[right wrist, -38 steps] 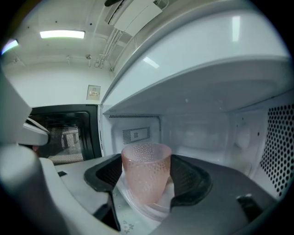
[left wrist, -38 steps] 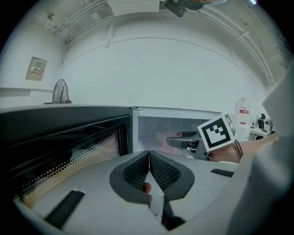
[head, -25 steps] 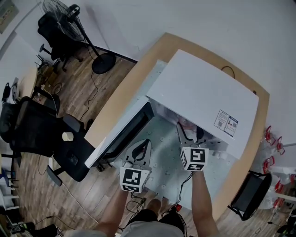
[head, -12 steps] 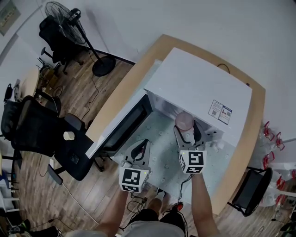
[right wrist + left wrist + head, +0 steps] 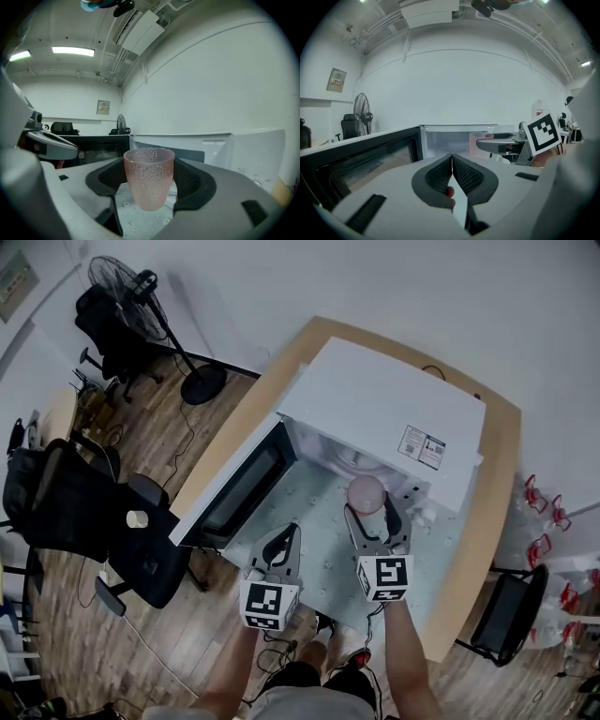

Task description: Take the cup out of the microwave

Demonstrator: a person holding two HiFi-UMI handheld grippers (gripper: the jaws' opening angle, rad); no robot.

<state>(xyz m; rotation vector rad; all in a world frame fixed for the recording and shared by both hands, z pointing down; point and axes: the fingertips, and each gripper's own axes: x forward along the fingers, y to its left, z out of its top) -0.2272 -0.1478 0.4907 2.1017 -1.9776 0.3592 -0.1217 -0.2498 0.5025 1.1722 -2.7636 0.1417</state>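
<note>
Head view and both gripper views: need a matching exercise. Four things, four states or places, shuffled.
Things:
1. cup
2. microwave door
3. left gripper
4. fan

States or places:
A. swung open
B. jaws together, nothing between them
C. upright between the jaws of the right gripper
D. standing on the wood floor

Pairs: 1-C, 2-A, 3-B, 4-D
</note>
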